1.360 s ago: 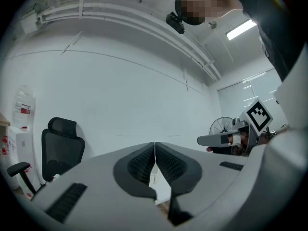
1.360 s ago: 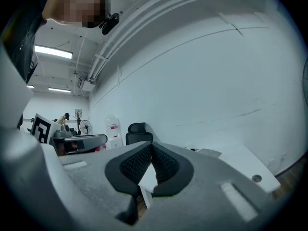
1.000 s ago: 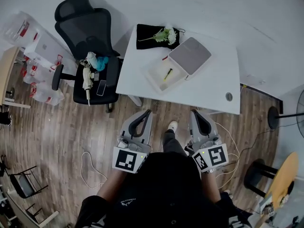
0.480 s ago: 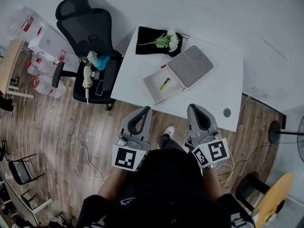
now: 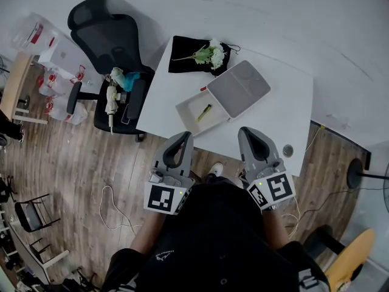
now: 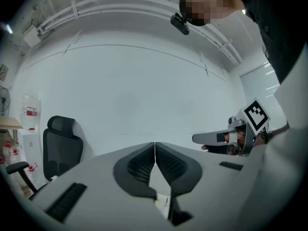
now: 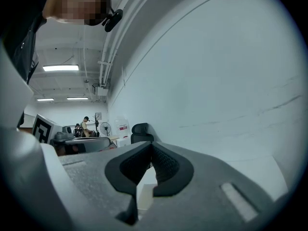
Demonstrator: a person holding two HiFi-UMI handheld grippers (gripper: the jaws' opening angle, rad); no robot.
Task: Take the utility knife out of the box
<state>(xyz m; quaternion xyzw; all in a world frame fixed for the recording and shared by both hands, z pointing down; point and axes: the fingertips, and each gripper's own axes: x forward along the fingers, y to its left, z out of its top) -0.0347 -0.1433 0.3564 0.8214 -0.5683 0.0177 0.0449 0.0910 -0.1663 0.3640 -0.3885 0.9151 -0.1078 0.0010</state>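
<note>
Left gripper (image 5: 184, 137), right gripper (image 5: 247, 131) — closed, near table (image 5: 285, 102) edge.

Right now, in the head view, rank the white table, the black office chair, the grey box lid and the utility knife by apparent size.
1. white table
2. black office chair, lower and farther from the camera
3. grey box lid
4. utility knife, a sliver inside the open box

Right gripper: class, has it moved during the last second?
Yes. The right gripper has come forward: earlier short of the white table, it now overlaps the table's near edge.
</note>
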